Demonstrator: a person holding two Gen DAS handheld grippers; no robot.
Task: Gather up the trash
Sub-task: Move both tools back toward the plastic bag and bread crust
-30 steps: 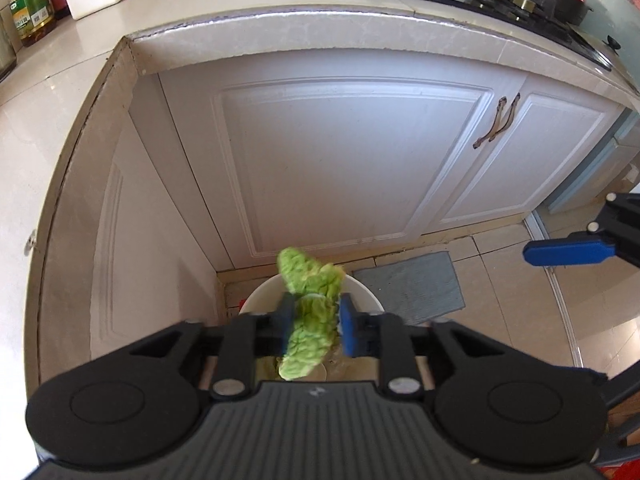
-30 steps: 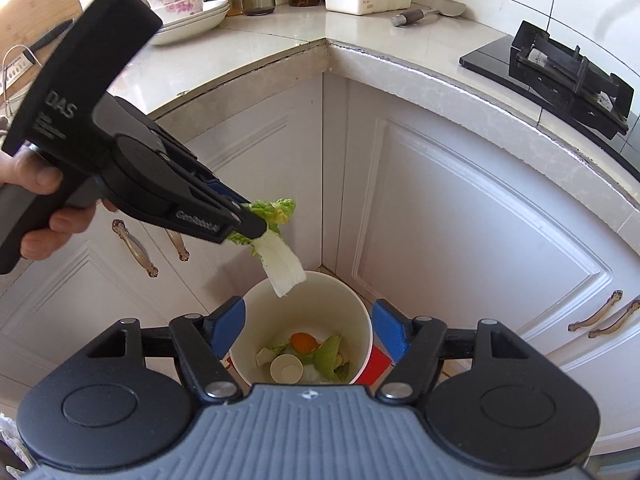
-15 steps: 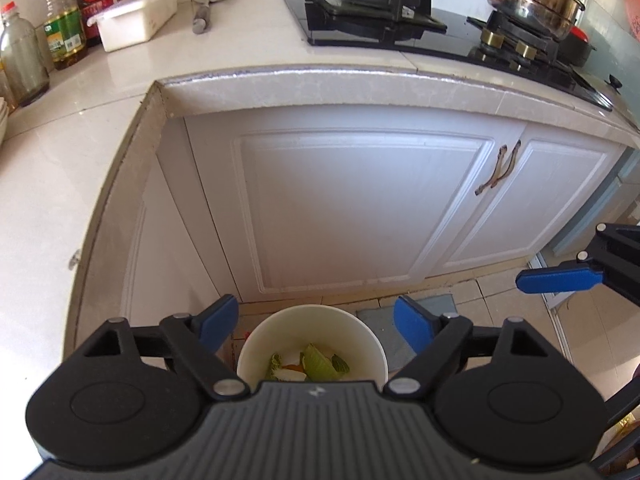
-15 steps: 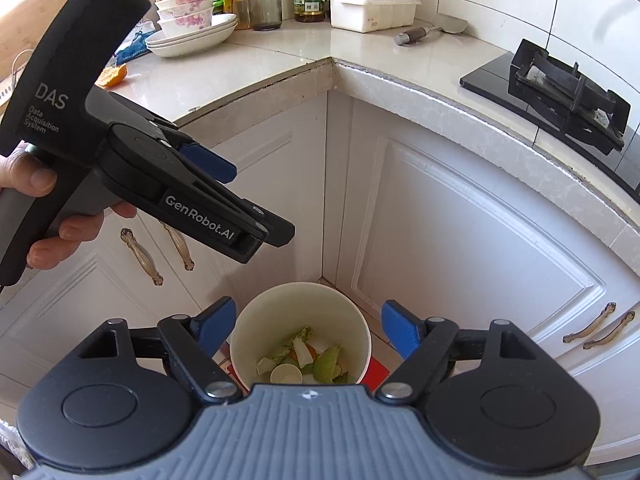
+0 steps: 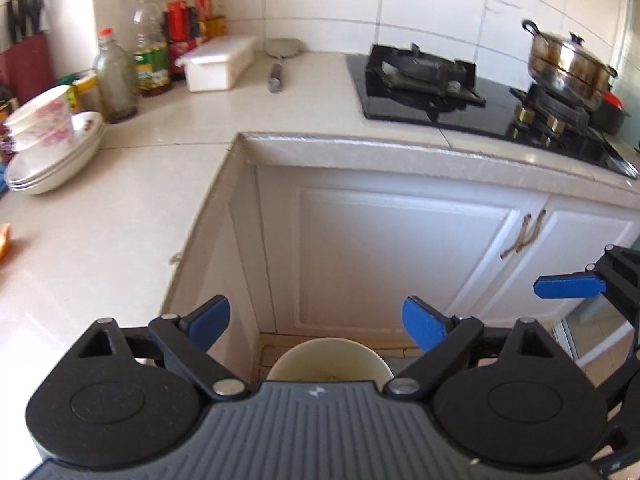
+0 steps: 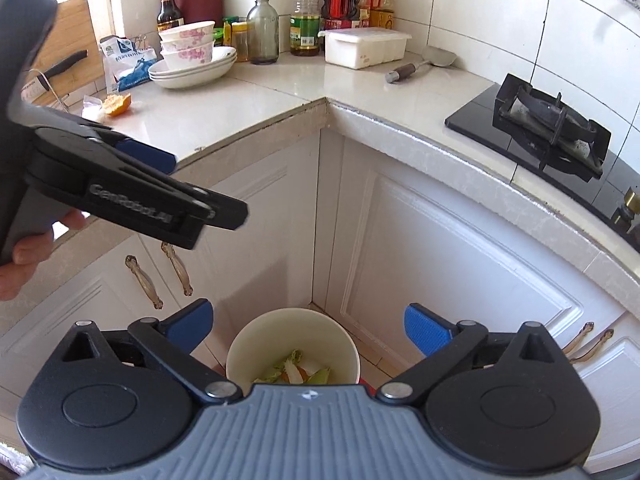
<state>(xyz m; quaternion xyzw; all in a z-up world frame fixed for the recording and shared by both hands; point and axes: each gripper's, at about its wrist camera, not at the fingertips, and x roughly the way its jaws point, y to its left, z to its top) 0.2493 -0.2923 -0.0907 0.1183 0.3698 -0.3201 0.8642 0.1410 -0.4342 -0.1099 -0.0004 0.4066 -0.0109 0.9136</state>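
A white trash bin (image 6: 294,336) stands on the floor in the cabinet corner, holding green leaf scraps and peels (image 6: 298,372). Its rim also shows in the left wrist view (image 5: 328,354). My left gripper (image 5: 316,320) is open and empty above the bin; it also shows in the right wrist view (image 6: 192,188) at the left, near counter height. My right gripper (image 6: 308,326) is open and empty above the bin. An orange peel (image 6: 116,103) with a white scrap beside it lies on the counter (image 6: 224,108) at the left.
Stacked plates and bowls (image 6: 192,60), bottles (image 6: 304,16), a white box (image 6: 364,46) and a spatula (image 6: 420,65) stand on the counter. A gas hob (image 5: 432,80) with a steel pot (image 5: 568,64) is at the right. Cabinet doors (image 5: 400,264) surround the bin.
My left gripper opened and dropped the green leaf into the bin, then rose toward counter height. My right gripper also rose a little and stayed open.
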